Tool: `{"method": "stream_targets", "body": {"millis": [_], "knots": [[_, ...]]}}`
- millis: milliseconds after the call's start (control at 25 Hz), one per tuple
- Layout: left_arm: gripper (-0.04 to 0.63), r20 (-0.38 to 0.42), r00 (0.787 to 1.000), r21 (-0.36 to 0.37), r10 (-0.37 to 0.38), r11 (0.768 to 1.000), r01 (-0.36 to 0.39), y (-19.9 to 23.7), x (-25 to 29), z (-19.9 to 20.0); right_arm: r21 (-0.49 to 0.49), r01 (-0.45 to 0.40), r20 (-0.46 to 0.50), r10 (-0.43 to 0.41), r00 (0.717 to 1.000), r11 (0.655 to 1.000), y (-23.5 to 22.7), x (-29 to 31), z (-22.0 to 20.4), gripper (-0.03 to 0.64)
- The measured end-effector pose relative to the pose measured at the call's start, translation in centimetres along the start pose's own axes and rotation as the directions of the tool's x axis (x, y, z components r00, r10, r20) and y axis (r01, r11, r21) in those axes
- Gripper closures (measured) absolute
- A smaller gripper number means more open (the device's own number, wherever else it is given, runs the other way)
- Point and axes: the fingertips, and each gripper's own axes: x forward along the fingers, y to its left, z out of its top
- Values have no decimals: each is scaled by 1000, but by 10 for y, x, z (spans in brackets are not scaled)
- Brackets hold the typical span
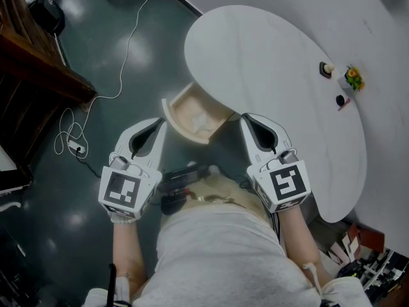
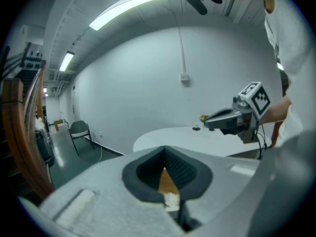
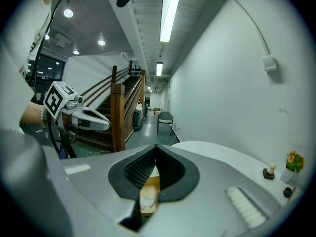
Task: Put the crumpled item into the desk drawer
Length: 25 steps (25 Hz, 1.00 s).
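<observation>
The wooden desk drawer (image 1: 179,112) stands pulled out from under the white table's edge. A crumpled white item (image 1: 202,121) lies inside it. My left gripper (image 1: 161,124) hovers just left of the drawer, its jaws shut with nothing between them. My right gripper (image 1: 245,117) hovers just right of the drawer, also shut and empty. In the left gripper view the crumpled item (image 2: 171,200) shows through the gap below the closed tips. The right gripper view shows the drawer floor and the item (image 3: 147,200) the same way.
The oval white table (image 1: 275,62) carries a small potted plant (image 1: 353,77) and a dark object (image 1: 326,69) at its far right. A white cable (image 1: 125,56) runs across the dark floor to a power strip (image 1: 77,148). A wooden staircase (image 1: 38,66) stands left.
</observation>
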Motion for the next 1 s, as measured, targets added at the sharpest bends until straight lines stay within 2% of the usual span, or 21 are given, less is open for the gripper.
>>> {"method": "stream_targets", "body": {"millis": [240, 400, 640, 1000], "knots": [[598, -4, 1000, 4, -3, 1000, 3, -1, 0, 0, -5, 1, 4, -1, 1000, 1000, 1, -1, 1, 612], [598, -14, 1000, -18, 1, 1000, -2, -1, -1, -3, -6, 1, 7, -1, 1000, 1000, 1, -2, 1, 612], [598, -1, 1000, 11, -2, 1000, 2, -3, -2, 0, -20, -3, 3, 3, 1000, 1000, 5, -3, 2, 612], [598, -11, 1000, -2, 18, 1000, -18, -1, -5, -1, -23, -18, 13, 18, 1000, 1000, 9, -4, 1, 612]]}}
